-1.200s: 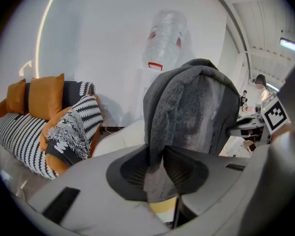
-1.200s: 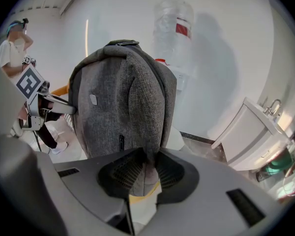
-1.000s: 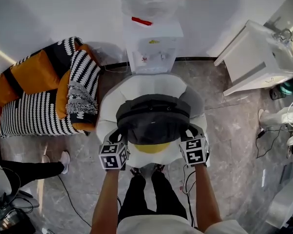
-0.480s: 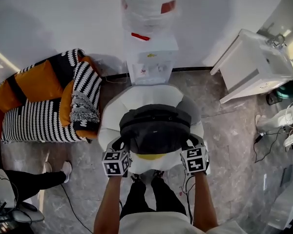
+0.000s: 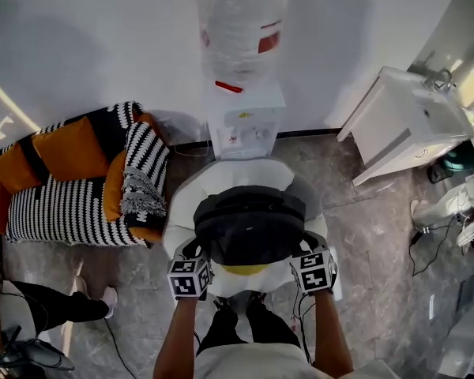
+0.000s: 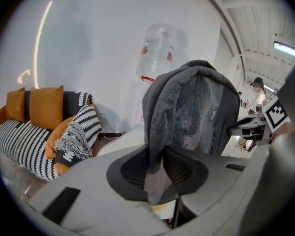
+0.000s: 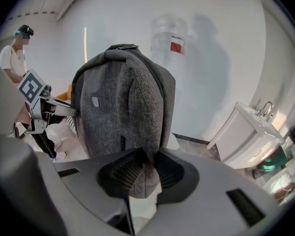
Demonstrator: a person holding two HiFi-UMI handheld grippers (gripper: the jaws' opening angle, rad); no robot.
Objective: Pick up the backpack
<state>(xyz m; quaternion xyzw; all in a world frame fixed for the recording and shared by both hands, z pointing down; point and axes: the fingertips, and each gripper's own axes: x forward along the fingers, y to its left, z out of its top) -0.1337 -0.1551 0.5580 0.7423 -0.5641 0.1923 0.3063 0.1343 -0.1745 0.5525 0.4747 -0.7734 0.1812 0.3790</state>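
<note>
Firmly, left tool (image 6: 156, 171) and right tool (image 7: 146, 173) pinch the grey backpack (image 5: 249, 223).

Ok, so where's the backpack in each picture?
Head view: the backpack is in the middle, a little below centre.
Left gripper view: the backpack stands tall, just right of centre.
Right gripper view: the backpack stands tall, left of centre.
Shared landmark: the big water bottle, at the top centre of the head view, behind the backpack's left edge, and up to its right.
</note>
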